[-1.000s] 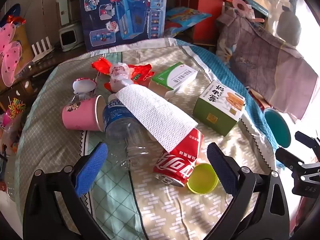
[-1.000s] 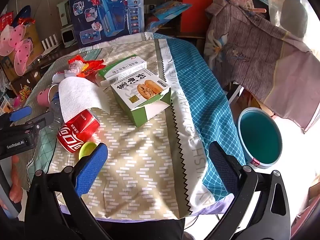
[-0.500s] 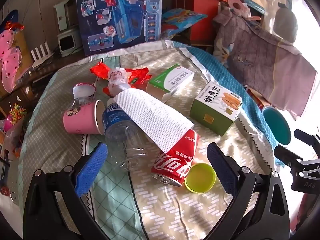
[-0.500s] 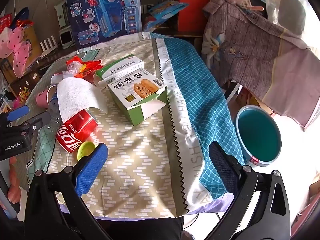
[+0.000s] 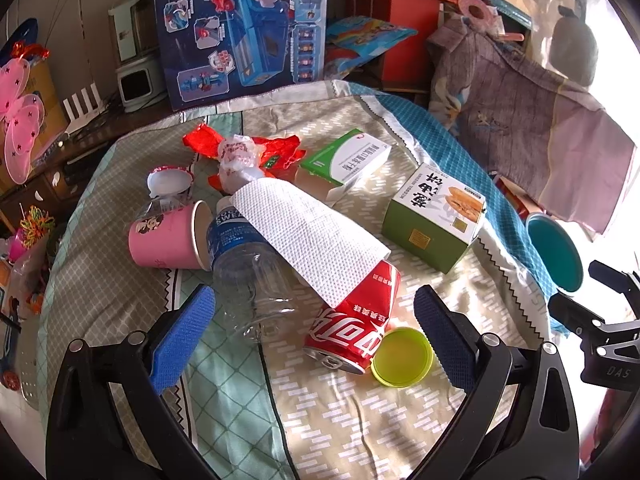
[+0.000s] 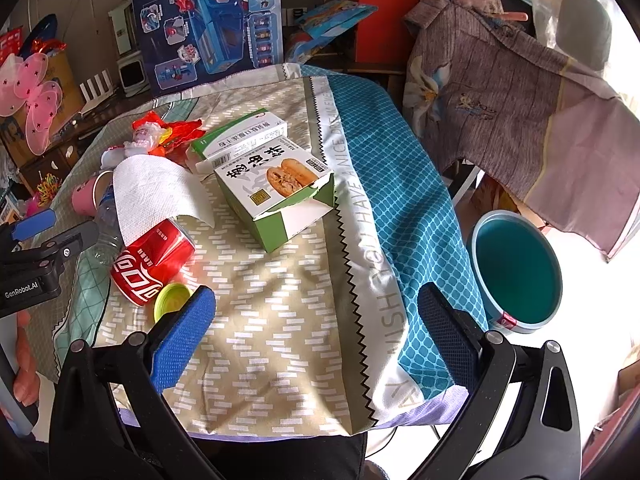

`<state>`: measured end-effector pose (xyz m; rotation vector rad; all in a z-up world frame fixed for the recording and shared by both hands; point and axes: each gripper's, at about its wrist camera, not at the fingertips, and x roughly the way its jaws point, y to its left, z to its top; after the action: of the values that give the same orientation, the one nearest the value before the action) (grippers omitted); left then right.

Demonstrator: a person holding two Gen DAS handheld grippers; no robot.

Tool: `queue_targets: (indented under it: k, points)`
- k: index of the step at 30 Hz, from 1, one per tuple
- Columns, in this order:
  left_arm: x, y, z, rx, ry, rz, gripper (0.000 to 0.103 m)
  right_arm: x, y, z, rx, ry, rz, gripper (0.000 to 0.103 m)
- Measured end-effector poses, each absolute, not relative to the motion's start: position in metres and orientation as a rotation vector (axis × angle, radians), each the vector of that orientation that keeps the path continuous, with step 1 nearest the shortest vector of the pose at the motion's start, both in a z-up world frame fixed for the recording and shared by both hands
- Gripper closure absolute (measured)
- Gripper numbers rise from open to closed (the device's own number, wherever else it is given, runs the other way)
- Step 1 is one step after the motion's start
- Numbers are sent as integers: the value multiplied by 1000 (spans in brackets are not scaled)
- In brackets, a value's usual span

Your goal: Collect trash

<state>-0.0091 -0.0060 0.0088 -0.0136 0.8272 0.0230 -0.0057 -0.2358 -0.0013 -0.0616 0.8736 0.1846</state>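
Observation:
Trash lies on a cloth-covered table: a red cola can on its side, a white paper towel draped over it and over a clear plastic bottle, a yellow-green lid, a pink paper cup, a green food box, a green-white carton and red wrappers. My left gripper is open, hovering just short of the can and bottle. My right gripper is open above bare cloth, the food box ahead of it.
A teal bin stands on the floor off the table's right side. A purple garment hangs behind it. A blue toy box and red boxes stand beyond the far edge. Pink wings hang left.
Both views have crept slightly closer to the table, and the trash has not shifted. Both grippers stay open.

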Motion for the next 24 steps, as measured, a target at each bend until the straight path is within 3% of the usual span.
queue_targets:
  k: [24]
  points:
    - [-8,-4,6,-15,838,20,4,-2,-240,-1,-54,876,180,6]
